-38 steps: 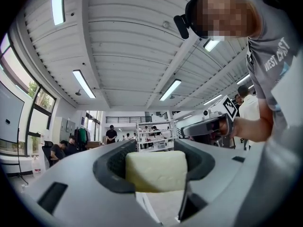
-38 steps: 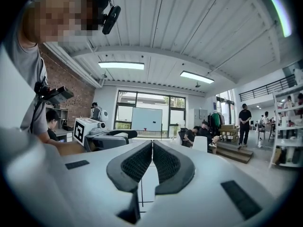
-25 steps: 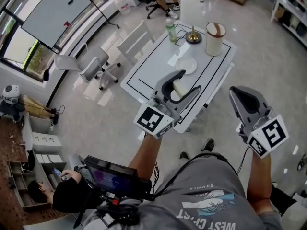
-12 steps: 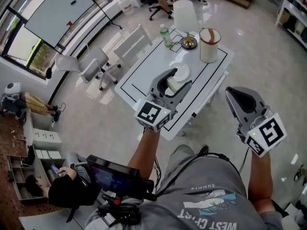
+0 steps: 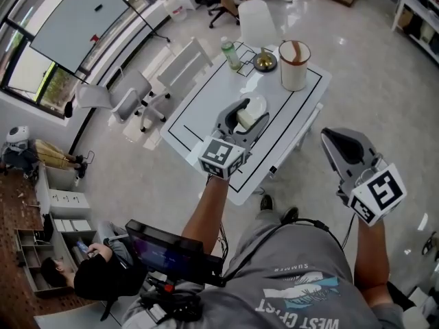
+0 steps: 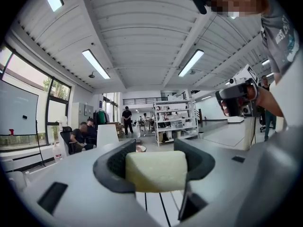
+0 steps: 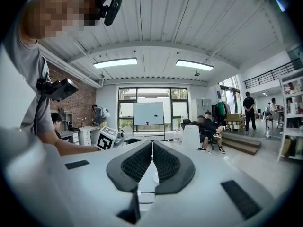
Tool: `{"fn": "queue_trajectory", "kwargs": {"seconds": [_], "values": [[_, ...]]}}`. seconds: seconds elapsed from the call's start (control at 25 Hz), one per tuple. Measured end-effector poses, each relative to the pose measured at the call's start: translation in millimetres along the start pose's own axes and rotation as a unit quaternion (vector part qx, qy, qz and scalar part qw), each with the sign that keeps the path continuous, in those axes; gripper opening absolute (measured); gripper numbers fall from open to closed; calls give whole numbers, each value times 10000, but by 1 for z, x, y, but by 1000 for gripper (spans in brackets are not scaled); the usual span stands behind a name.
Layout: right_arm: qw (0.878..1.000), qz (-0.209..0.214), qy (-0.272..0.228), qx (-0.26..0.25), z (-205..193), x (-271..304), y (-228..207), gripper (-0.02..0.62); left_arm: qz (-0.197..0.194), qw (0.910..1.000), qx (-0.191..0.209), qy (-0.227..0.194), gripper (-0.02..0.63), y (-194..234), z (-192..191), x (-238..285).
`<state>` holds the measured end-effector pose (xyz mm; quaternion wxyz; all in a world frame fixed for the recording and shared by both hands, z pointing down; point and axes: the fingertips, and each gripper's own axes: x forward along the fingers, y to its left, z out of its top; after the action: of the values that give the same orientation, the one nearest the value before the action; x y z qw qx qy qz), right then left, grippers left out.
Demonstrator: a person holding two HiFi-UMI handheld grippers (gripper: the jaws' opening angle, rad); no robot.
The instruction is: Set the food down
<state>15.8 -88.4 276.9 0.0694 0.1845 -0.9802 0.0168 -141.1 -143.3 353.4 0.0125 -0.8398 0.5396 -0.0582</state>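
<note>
A pale cream block of food (image 5: 245, 118) (image 6: 156, 170) sits between the jaws of my left gripper (image 5: 248, 114) (image 6: 156, 161), which is shut on it. In the head view that gripper hangs over the white table (image 5: 204, 108), right at a small white plate (image 5: 258, 103) that it partly hides. I cannot tell the height above the plate. My right gripper (image 5: 341, 147) (image 7: 152, 162) is held off the table's right side, above the floor. Its jaws are pressed together with nothing between them.
At the table's far end stand a green-capped bottle (image 5: 228, 52), a brass dish (image 5: 264, 61) and a tall white container (image 5: 294, 64). A white chair (image 5: 255, 19) stands beyond it, and office chairs (image 5: 130, 94) to the left. A person (image 5: 96, 276) sits at lower left.
The table has come nearer. My left gripper has carried the food forward until it is over the plate. The right gripper has barely moved.
</note>
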Motion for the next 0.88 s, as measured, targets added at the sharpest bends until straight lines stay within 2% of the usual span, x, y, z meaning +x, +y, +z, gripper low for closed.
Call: {"fn": "queue_trajectory", "kwargs": {"seconds": [0.44,0.88], "values": [[9996,-99,160,216,-19,13,-20,9,31,9965,85,830,259,50,-64,50],[9971,-530,228,498,-41,5,-50,9,-51,9846,195,1735,261,84,-138,89]]}}
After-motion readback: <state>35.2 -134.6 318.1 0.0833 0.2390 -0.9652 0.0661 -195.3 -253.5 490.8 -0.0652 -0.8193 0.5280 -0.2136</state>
